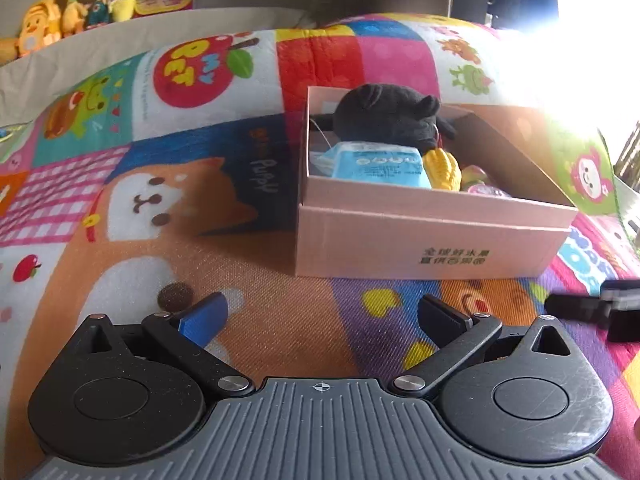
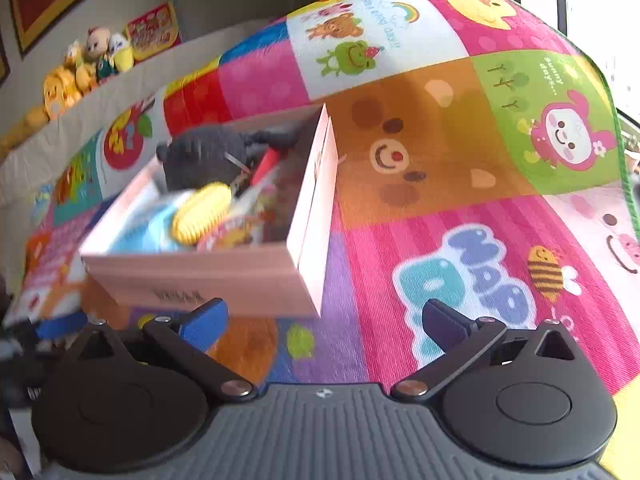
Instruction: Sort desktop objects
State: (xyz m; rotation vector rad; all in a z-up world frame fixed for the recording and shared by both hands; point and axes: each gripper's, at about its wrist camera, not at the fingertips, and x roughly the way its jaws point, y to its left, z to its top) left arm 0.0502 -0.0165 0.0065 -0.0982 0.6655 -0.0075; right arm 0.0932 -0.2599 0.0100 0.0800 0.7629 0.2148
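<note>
On patchwork mat [image 1: 200, 240]: pink box [image 1: 420, 236] holds black plush [image 1: 384, 116], blue pack [image 1: 376, 164], yellow corn toy [image 1: 442, 168]. Left gripper [image 1: 322, 316] and right gripper [image 2: 324, 320] both spread wide, empty, near box front.

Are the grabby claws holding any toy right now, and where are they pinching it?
No. The left gripper and right gripper are both open with nothing between their fingers. The toys sit in the pink cardboard box.

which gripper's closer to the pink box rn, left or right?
Right, by the look of it. The right gripper sits just short of the pink box, at its near right corner. The left gripper faces the box's front wall with a strip of bare cloth between. Both are open and empty.
</note>
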